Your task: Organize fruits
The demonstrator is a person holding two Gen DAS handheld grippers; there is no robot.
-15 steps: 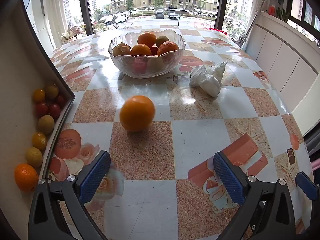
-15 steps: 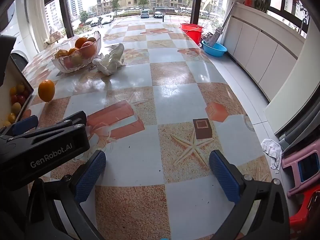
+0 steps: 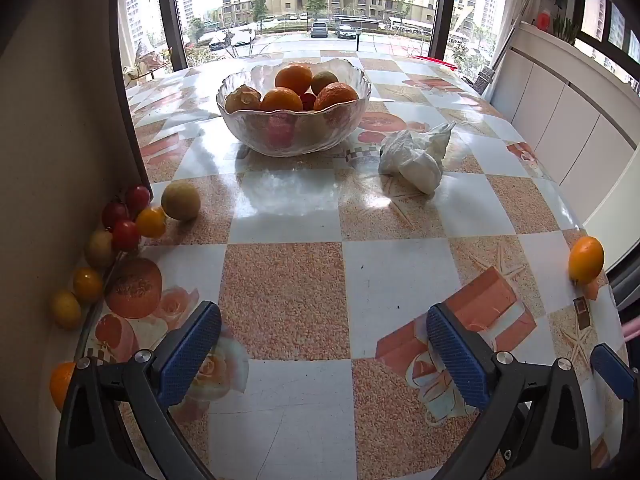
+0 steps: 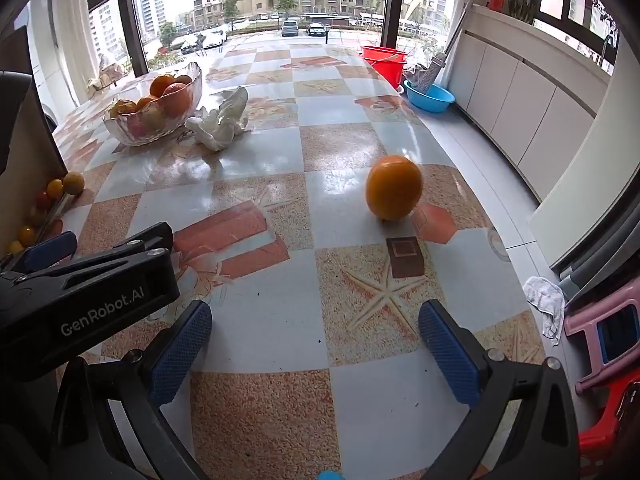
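A loose orange point(image 4: 394, 193) lies on the tablecloth near the table's right edge, ahead of my right gripper point(image 4: 316, 350), which is open and empty. It also shows far right in the left wrist view point(image 3: 586, 260). My left gripper point(image 3: 324, 354) is open and empty above the table. A glass bowl point(image 3: 294, 136) holding several oranges and other fruit stands at the back; it also shows in the right wrist view point(image 4: 154, 130). Several small fruits point(image 3: 132, 220) lie along the wall at the left, among them a yellow-green one point(image 3: 181, 201).
A crumpled white plastic bag point(image 3: 416, 156) lies right of the bowl. The wall point(image 3: 60, 140) borders the table's left side. In the right wrist view, the rounded table edge point(image 4: 486, 216) drops to the floor with a pink stool point(image 4: 608, 332), red bucket point(image 4: 384, 60) and blue basin point(image 4: 430, 98).
The orange has rolled from the table's middle left, in front of the left gripper, to the right edge in front of the right gripper. Both grippers stayed open.
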